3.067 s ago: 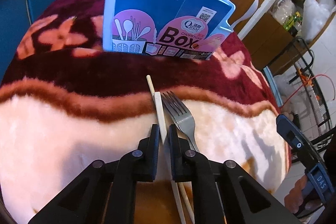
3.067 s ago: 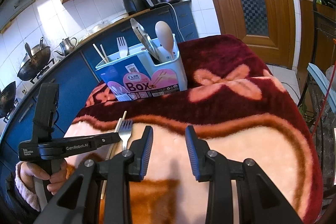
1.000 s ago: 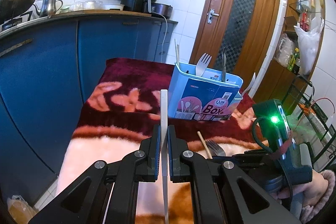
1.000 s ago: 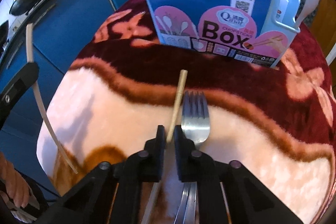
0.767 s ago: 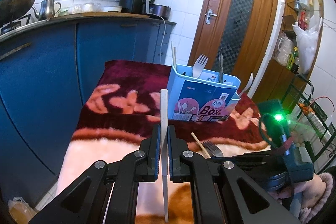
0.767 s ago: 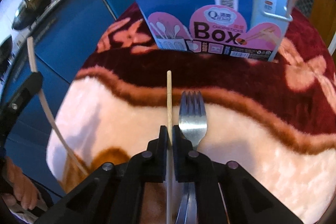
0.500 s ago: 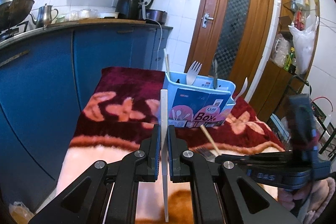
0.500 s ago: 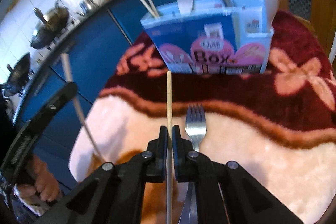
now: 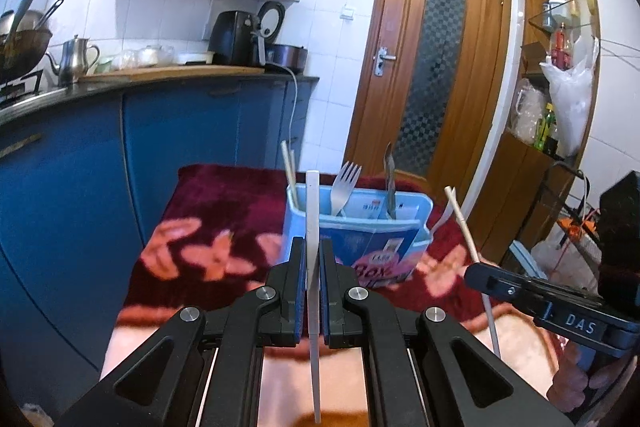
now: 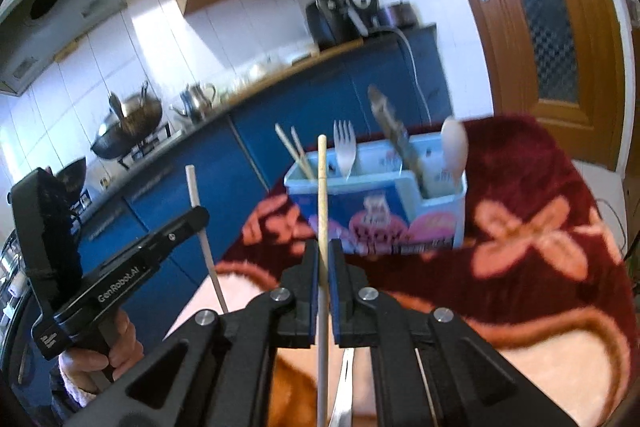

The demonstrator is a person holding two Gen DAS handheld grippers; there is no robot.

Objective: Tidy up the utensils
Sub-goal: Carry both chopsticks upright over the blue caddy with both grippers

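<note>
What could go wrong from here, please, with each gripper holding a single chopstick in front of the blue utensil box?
1. Each chopstick is pinched near mid-length: the left gripper on the white chopstick, the right gripper on the tan chopstick. Either could pivot or slip.
2. The chopstick compartment of the utensil box is narrow and already holds two chopsticks; a tip could catch the rim.
3. The fork on the blanket lies right under the right gripper and may get knocked.

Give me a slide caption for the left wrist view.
Left gripper clamps a white chopstick before the blue utensil box.
</note>
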